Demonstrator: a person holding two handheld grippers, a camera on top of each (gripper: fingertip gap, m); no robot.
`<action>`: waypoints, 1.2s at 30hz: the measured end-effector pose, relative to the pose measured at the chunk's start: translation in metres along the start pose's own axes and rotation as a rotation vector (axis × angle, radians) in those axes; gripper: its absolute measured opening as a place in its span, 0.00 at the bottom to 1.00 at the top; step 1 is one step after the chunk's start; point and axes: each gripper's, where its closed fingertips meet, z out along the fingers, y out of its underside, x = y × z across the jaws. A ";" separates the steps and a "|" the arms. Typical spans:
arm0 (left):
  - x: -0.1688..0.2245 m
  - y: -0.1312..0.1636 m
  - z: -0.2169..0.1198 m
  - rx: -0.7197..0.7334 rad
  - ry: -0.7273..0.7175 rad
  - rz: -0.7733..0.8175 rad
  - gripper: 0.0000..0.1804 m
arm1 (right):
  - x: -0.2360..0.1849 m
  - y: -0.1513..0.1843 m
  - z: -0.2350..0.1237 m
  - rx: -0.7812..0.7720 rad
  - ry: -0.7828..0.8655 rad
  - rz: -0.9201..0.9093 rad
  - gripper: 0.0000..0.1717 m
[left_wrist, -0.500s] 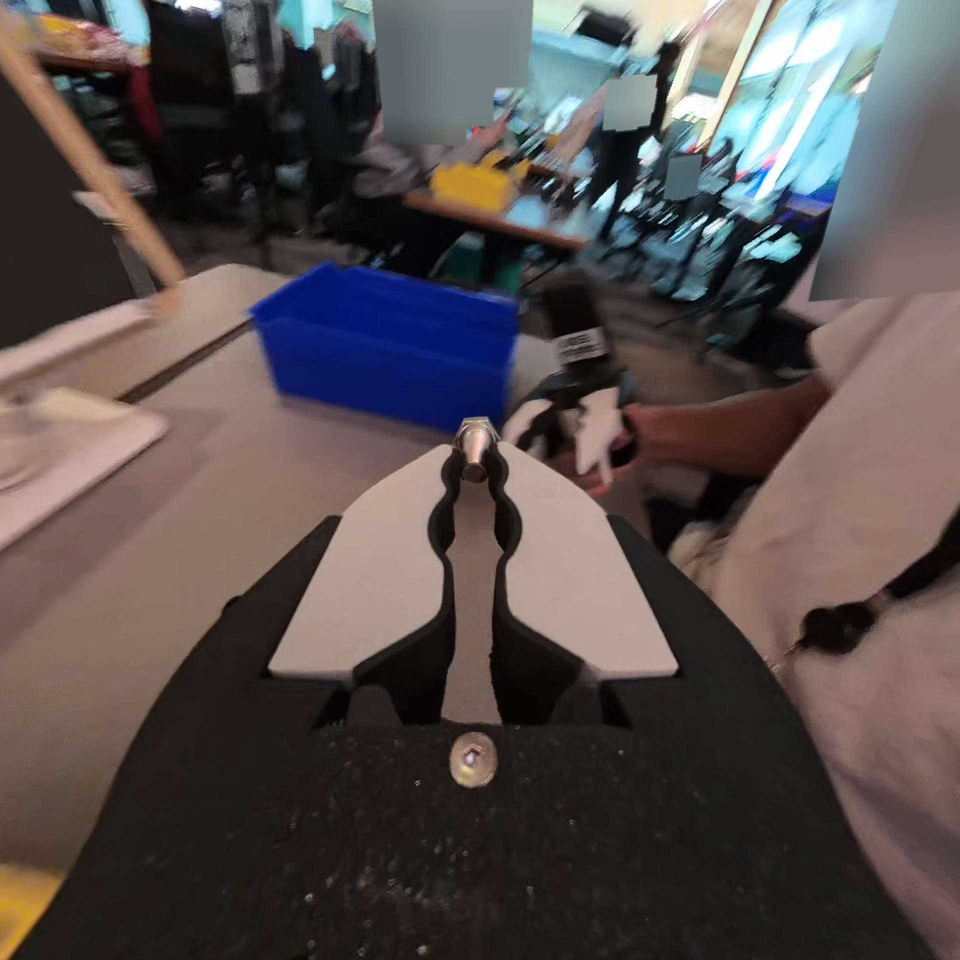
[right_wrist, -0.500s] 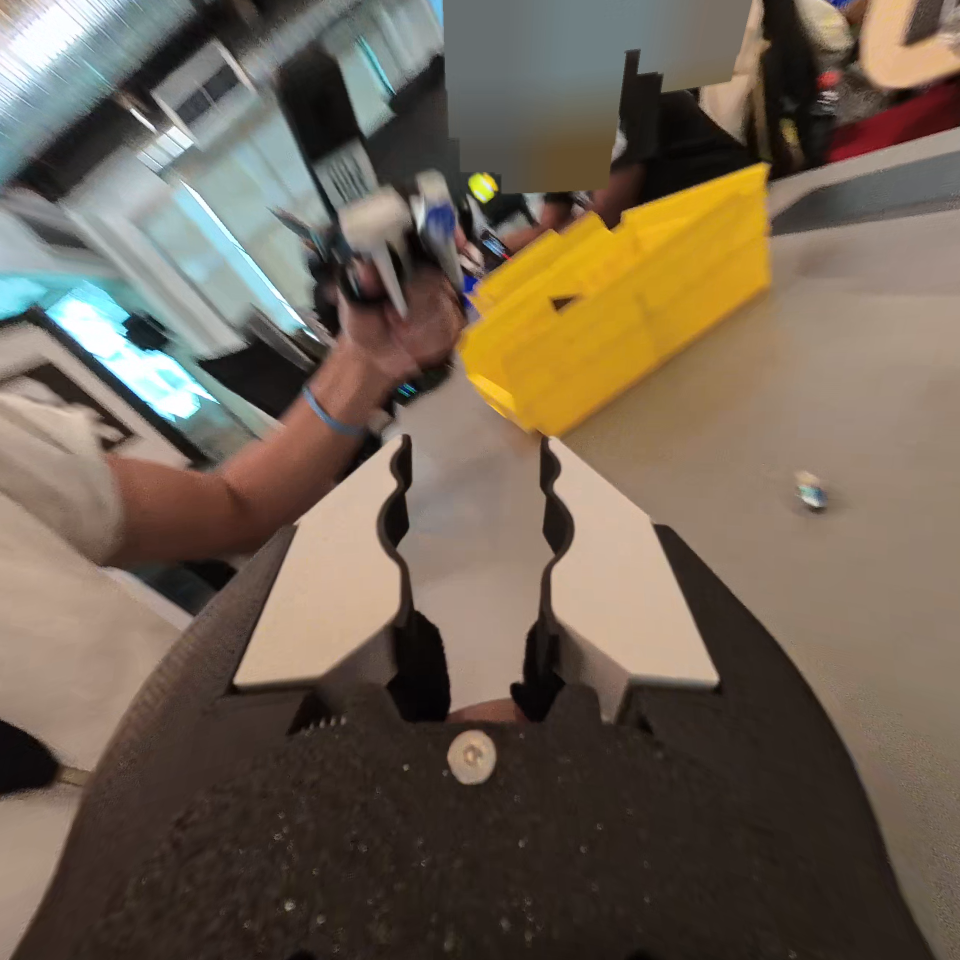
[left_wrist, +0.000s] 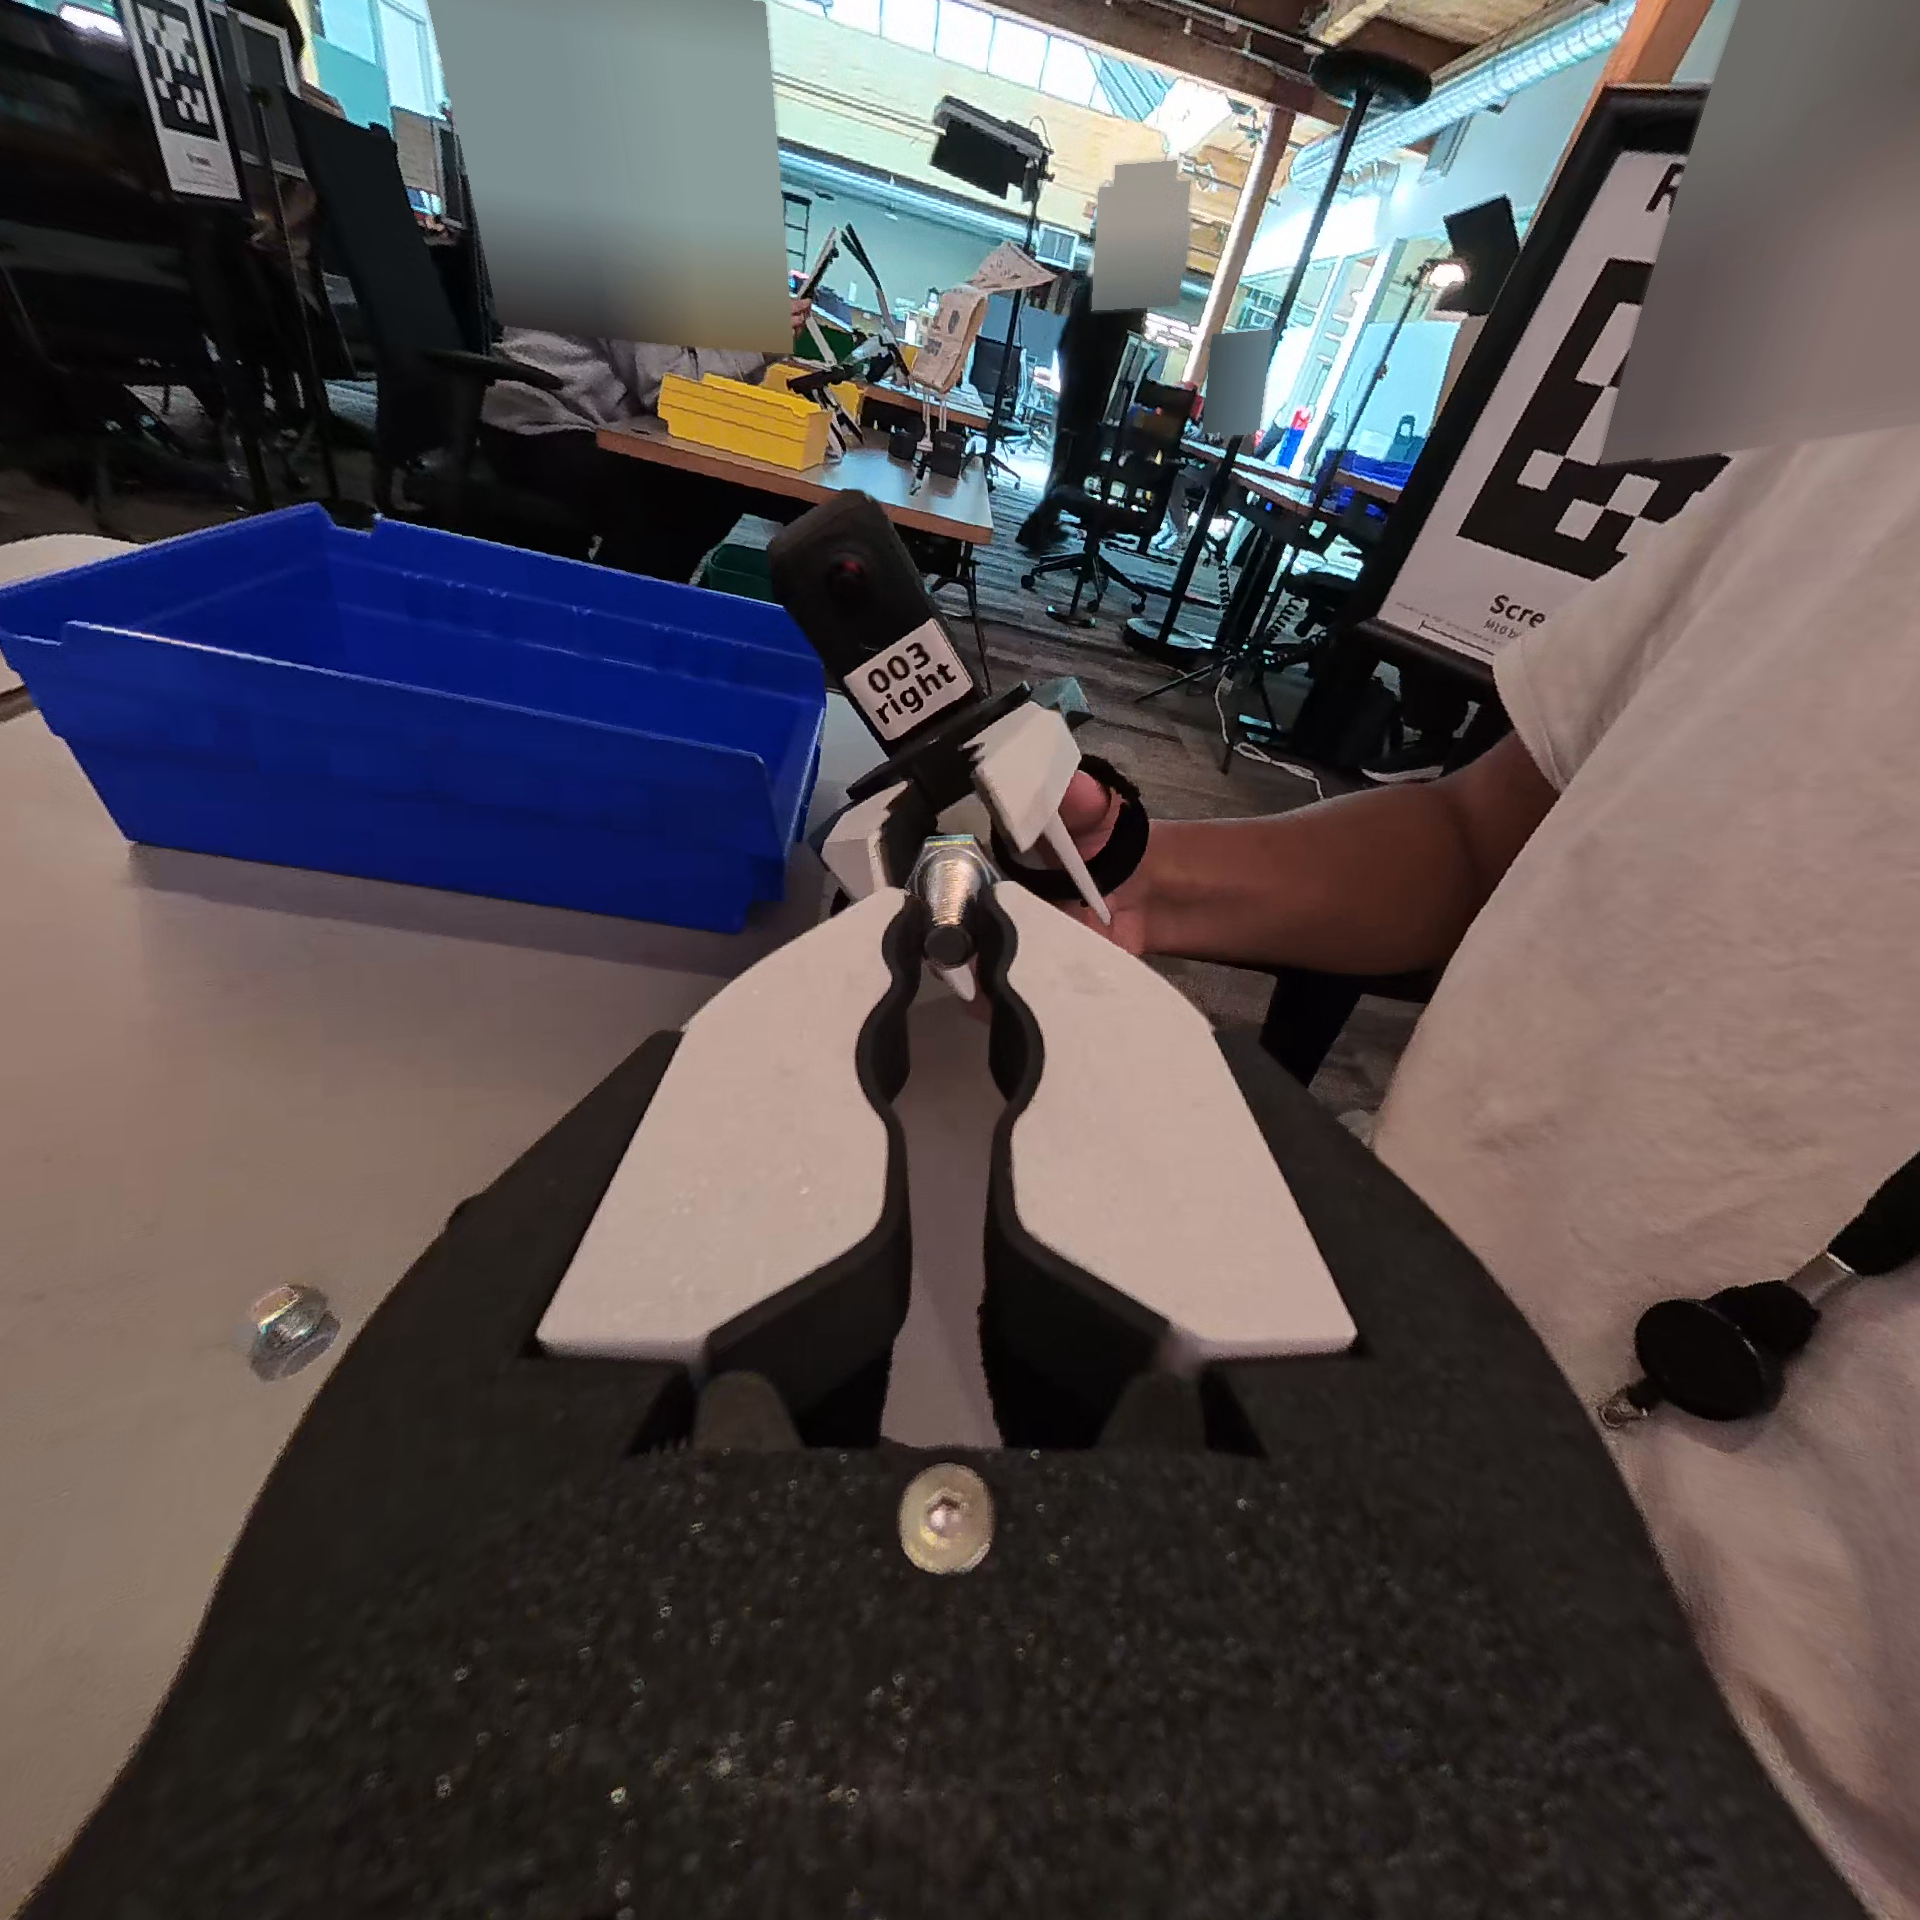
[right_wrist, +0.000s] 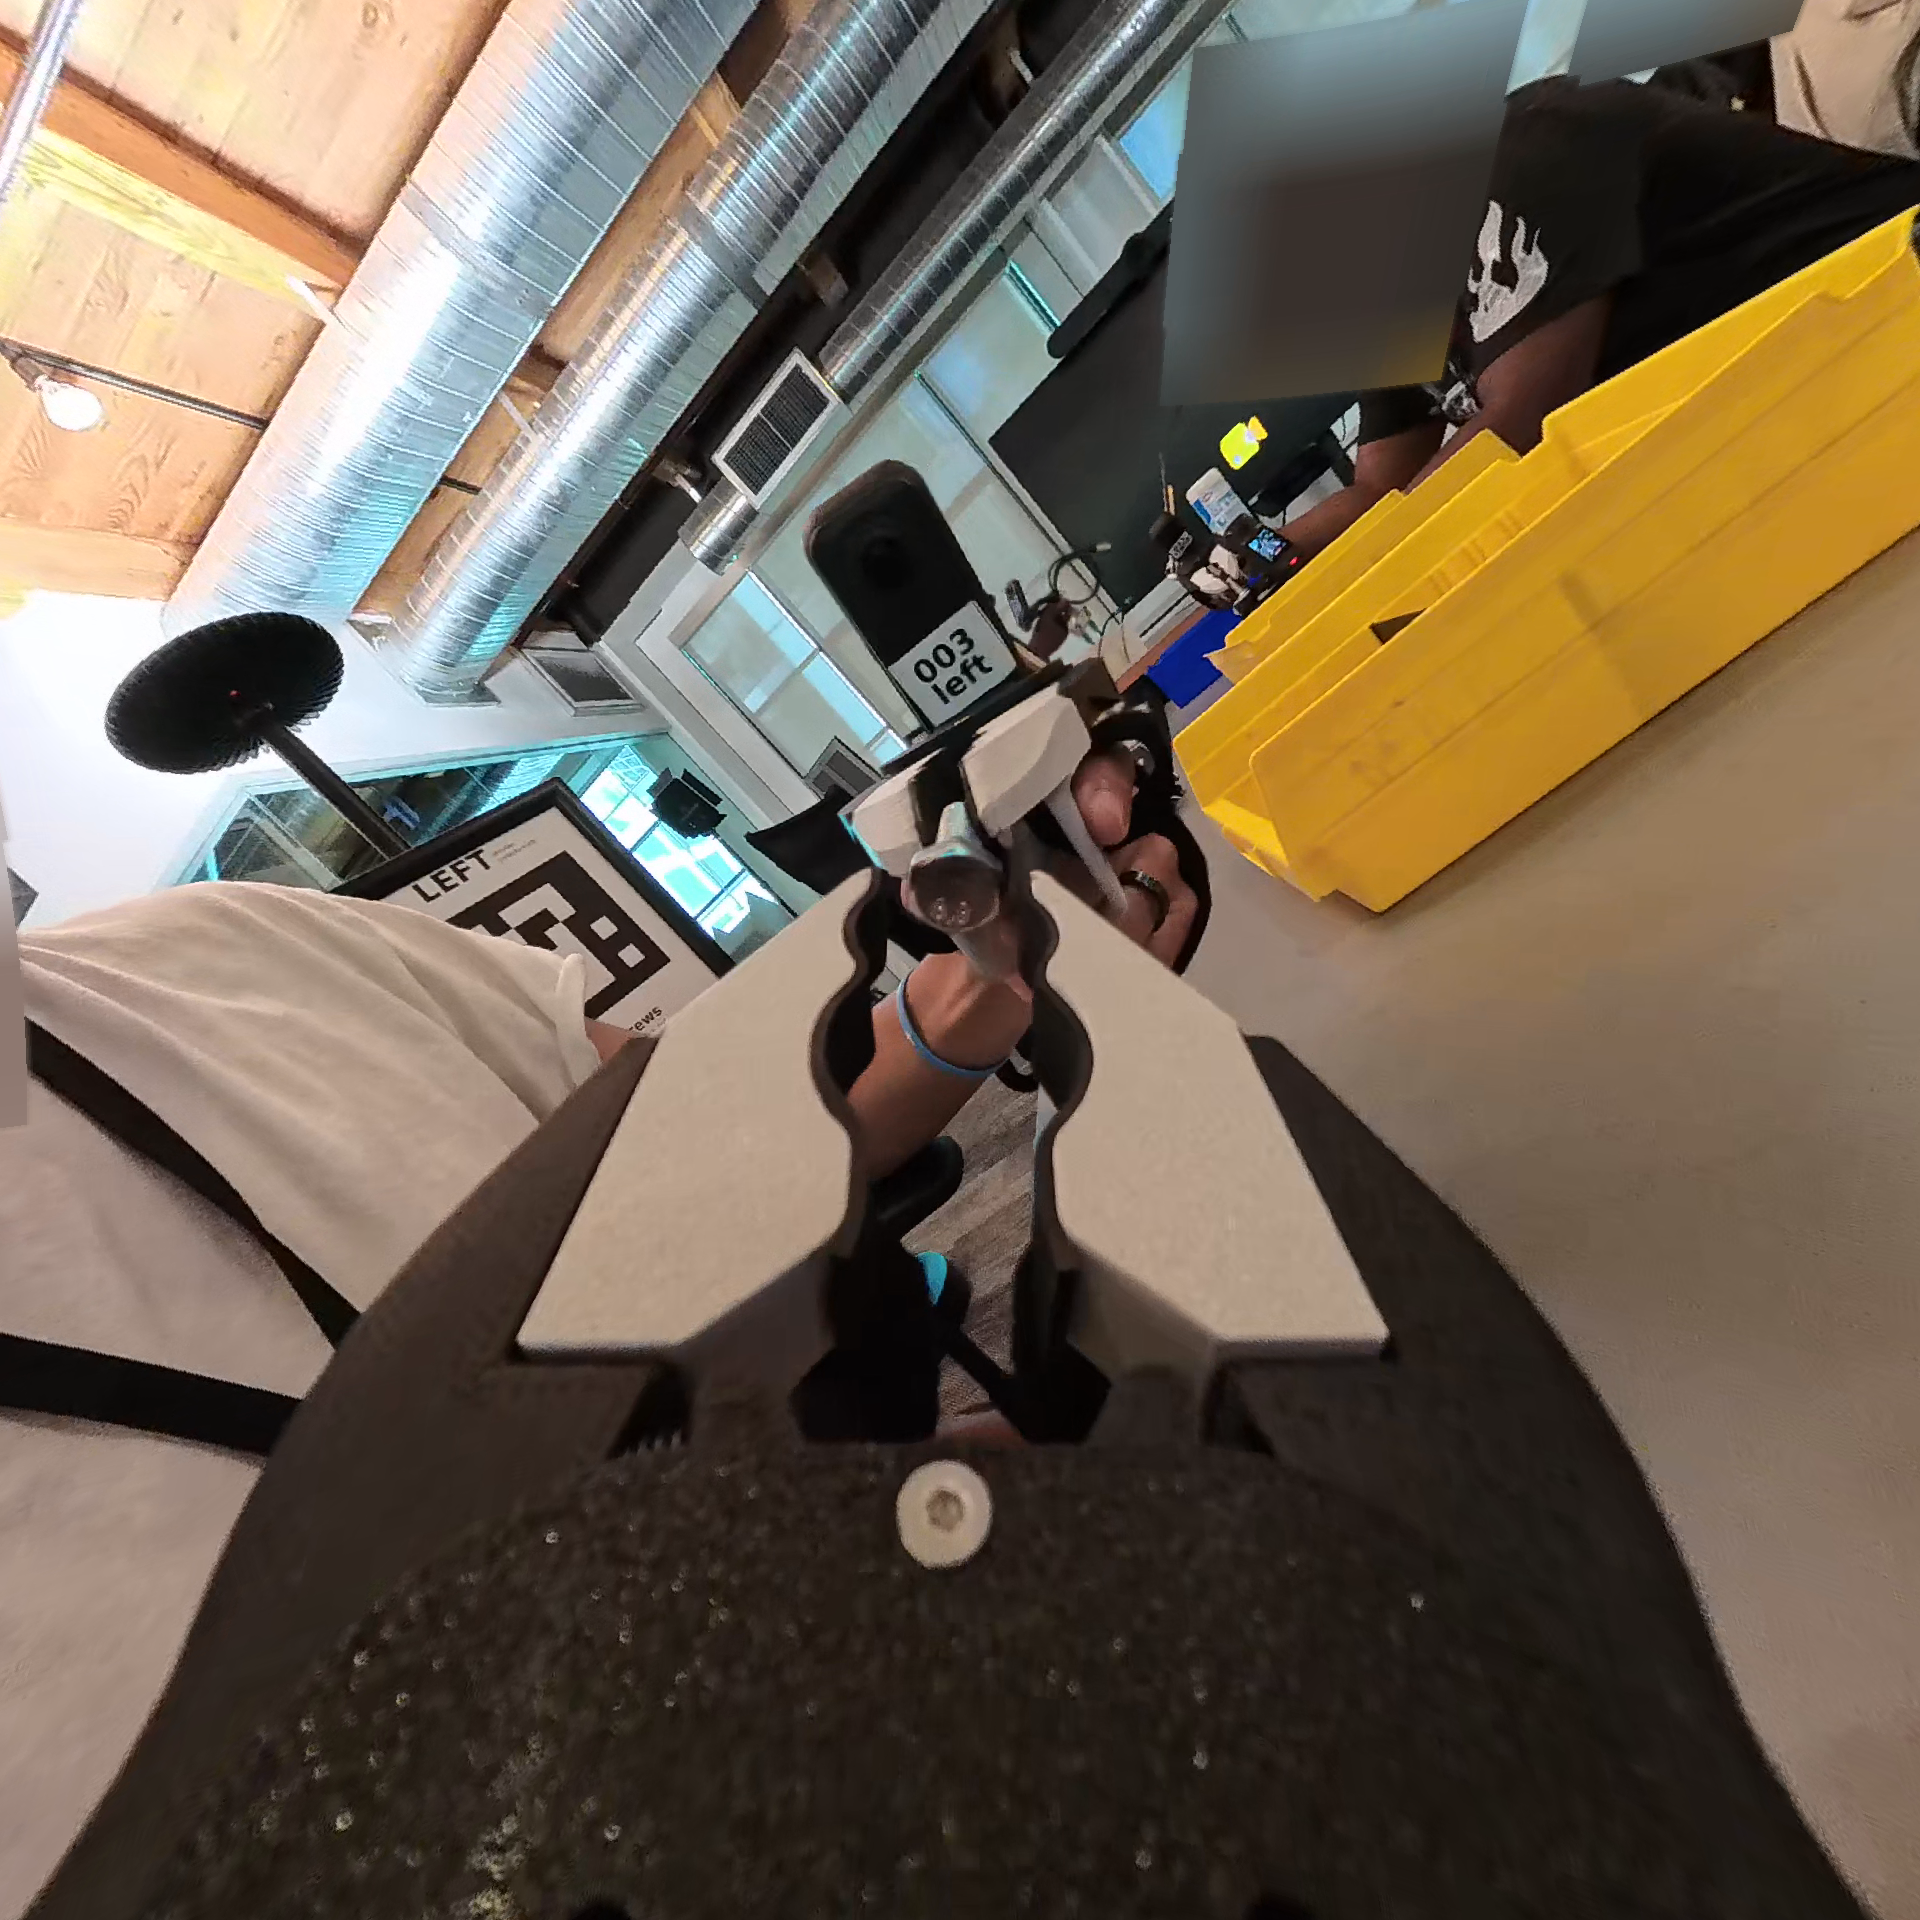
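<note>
Here, two grippers meeting nose to nose over the bench edge, one bolt between them.

Left gripper (left_wrist: 951, 925) clenched on the threaded shank of a silver bolt (left_wrist: 948, 891), black pads (left_wrist: 902, 940) pressed to either side of it, hex head pointing away toward the right gripper (right_wrist: 961, 909). Right gripper closed around that hex head (right_wrist: 954, 902), tips hugging it from the far end, whether both pads press cannot be told. Bolt held in the air just off the grey bench (left_wrist: 312, 1039), level with both sets of tips. Blue bin (left_wrist: 416, 727) on the bench just left of the meeting point; yellow bin (right_wrist: 1558, 644) farther along it; loose silver nut (left_wrist: 289, 1327) lying on the bench beside the left gripper's body.
</note>
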 end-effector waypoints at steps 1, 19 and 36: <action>0.000 0.001 0.001 -0.006 0.000 0.009 0.05 | -0.001 0.000 0.000 0.005 -0.007 0.006 0.13; -0.143 0.079 -0.017 -0.564 -0.734 -0.101 0.21 | 0.050 -0.045 -0.075 0.072 0.493 -0.315 0.10; -0.187 0.131 -0.002 -0.561 -0.999 -0.181 0.17 | 0.070 -0.029 -0.079 -0.025 0.590 -0.347 0.10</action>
